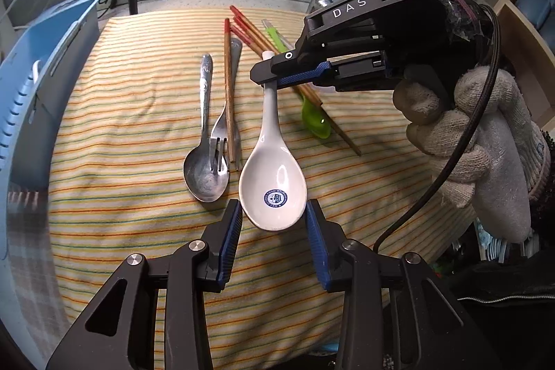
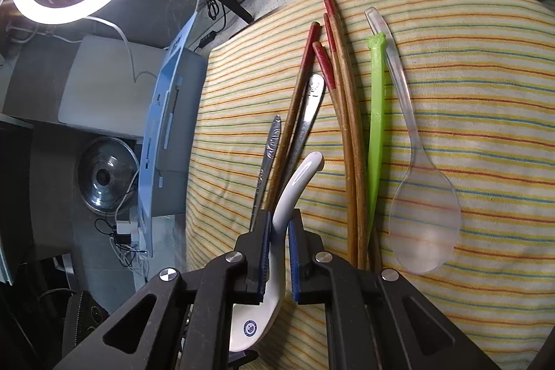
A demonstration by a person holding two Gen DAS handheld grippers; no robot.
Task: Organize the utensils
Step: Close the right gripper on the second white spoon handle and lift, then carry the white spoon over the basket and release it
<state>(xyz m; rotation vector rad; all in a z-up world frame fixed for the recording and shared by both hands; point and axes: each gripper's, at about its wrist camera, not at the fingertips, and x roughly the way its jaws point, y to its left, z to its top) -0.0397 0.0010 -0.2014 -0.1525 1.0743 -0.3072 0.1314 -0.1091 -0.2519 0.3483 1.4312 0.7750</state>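
R gripper point(image 2: 279, 252) has the white spoon point(image 1: 270, 169) by its handle, jaws nearly closed w/ the handle pinched between the blue pads; in the left view the spoon hangs bowl-forward, seemingly lifted just off the striped cloth point(image 1: 121, 127), prob so it can be passed or shifted w/o dragging the others. L gripper point(image 1: 274, 231) has jaws wide open, one pad on each side of the bowl, near the rim but contact not clear — looks like a handoff or a steadying grip being set up, not closed yet. Rest of the utensils lie roughly parallel on the cloth: metal spoon point(image 1: 204, 162) w/ fork point(image 1: 222, 134) overlapping its bowl, one chopstick point(image 1: 228, 85) across the fork, more chopsticks point(image 2: 347, 134) bunched together, green spoon point(image 2: 376, 127) just beside them, clear spoon point(image 2: 423, 207) furthest right. Blue rack point(image 1: 41, 75) stands at the cloth's left edge, likely the destination, though can't tell its compartments. Judging by layout, sorting is early: most pieces are still on the cloth. Risk: glazed ceramic is slick, held only at the thin handle, so it could pivot if the L jaws close off-centre.
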